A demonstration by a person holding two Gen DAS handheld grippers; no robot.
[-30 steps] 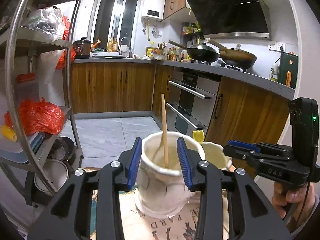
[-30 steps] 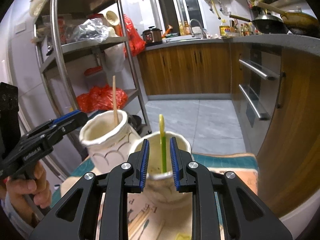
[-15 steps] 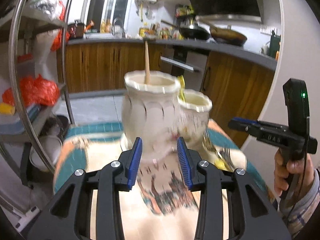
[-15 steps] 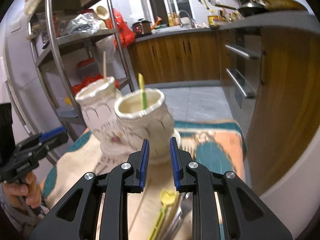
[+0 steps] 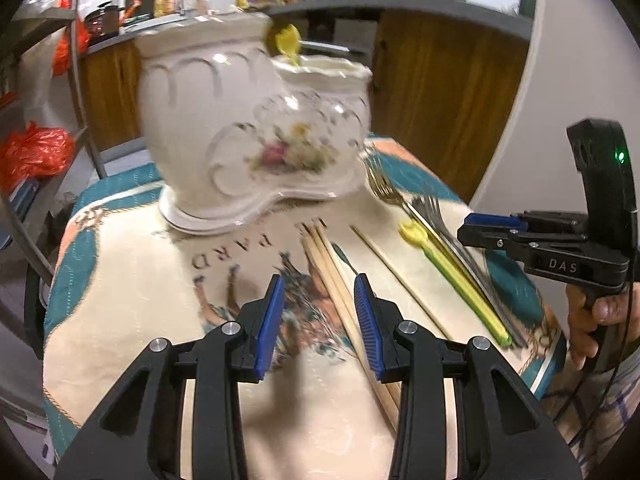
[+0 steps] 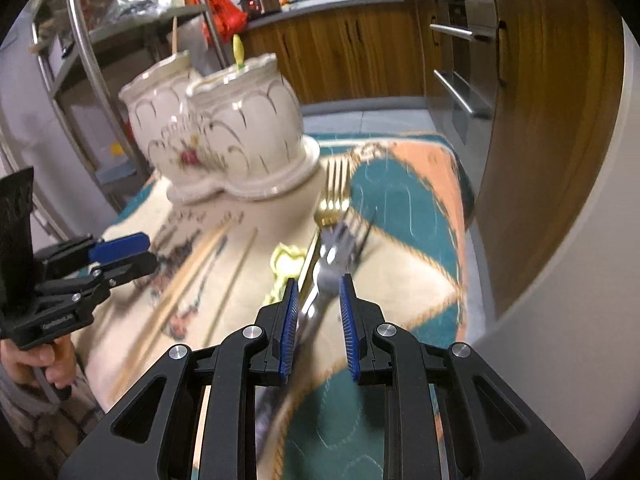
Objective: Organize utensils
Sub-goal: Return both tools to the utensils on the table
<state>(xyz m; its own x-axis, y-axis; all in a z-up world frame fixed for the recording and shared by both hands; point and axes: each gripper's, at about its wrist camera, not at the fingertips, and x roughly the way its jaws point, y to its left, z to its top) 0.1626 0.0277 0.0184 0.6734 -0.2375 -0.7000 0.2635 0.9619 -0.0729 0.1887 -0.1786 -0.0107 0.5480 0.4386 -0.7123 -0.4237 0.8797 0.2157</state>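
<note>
A white double-pot ceramic holder [image 5: 224,132] stands at the far side of the patterned cloth; it also shows in the right wrist view [image 6: 224,120]. A wooden chopstick [image 6: 174,36] stands in one pot, a yellow utensil [image 6: 239,50] in the other. Wooden chopsticks [image 5: 340,288], a yellow utensil [image 5: 452,276], a gold fork [image 6: 334,196] and silver forks [image 6: 336,248] lie on the cloth. My left gripper [image 5: 320,320] is open and empty above the chopsticks. My right gripper [image 6: 316,320] is open and empty above the silver forks' handles.
The small table carries a teal, peach and cream cloth [image 5: 140,288]. A metal shelf rack [image 6: 92,60] with bags stands to the left. Wooden kitchen cabinets [image 6: 540,120] and an oven are close on the right. A white curved wall [image 5: 560,100] lies behind the right side.
Both grippers pulled back and down from over the holder's pots to low over the cloth. The utensils lying on the cloth came into view. The holder now stands farther away.
</note>
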